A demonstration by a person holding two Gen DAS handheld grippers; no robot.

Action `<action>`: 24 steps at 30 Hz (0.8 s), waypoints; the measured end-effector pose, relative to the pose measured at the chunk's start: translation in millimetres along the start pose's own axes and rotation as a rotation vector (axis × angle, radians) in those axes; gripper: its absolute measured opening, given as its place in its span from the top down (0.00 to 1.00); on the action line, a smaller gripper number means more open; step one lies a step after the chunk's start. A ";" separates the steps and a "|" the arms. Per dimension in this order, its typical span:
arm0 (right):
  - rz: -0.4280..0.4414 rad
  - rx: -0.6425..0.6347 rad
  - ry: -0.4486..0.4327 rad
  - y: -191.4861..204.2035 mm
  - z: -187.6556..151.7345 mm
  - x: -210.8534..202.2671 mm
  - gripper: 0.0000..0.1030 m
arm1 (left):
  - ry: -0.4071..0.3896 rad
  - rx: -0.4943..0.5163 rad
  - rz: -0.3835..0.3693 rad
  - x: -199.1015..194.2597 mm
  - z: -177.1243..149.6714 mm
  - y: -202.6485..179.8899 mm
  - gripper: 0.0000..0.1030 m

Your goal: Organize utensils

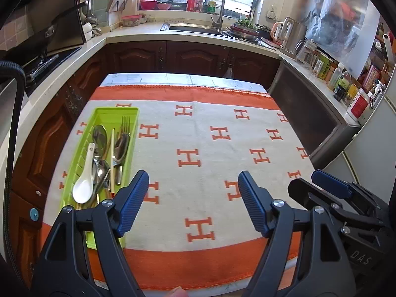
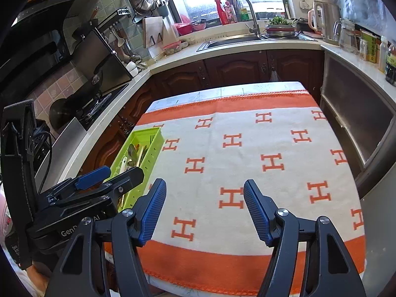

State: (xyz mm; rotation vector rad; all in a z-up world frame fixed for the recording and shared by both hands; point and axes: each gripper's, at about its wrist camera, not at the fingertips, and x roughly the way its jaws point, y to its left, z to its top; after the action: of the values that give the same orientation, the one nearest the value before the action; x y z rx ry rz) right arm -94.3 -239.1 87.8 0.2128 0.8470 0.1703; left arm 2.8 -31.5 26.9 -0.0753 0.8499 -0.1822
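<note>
A lime-green utensil tray (image 1: 135, 123) lies along the left side of the table. It holds a white ceramic spoon (image 1: 84, 183), metal spoons (image 1: 100, 136), a fork (image 1: 125, 126) and chopsticks (image 1: 112, 158). The same tray (image 2: 153, 146) shows at the left in the right wrist view. My left gripper (image 1: 193, 185) hangs open above the cloth, just right of the tray's near end, with nothing between its fingers. Open as well, my right gripper (image 2: 205, 195) hovers over the cloth and holds nothing. Each gripper appears at the edge of the other's view.
An orange and white cloth with H marks (image 1: 198, 153) covers the table. Dark wooden cabinets ring the table, with a sink (image 1: 193, 28) at the back, a stove (image 2: 94, 109) at the left and bottles and jars (image 1: 346, 81) at the right.
</note>
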 end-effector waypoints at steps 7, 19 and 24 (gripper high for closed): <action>0.012 0.028 0.017 -12.2 -1.2 4.3 0.32 | 0.120 -0.024 -0.099 27.5 -2.2 -3.1 0.30; -0.049 0.065 0.184 -33.5 -18.7 62.6 0.29 | 0.308 -0.126 -0.058 90.5 -24.4 14.1 0.30; -0.074 0.092 0.220 -45.5 -25.0 83.0 0.29 | 0.327 -0.111 -0.016 101.5 -30.1 15.3 0.30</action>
State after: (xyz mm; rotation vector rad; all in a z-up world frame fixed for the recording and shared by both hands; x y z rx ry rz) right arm -56.2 -260.7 0.1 0.2515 1.0806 0.0866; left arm 47.6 -35.6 -70.1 -0.1596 1.1858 -0.1647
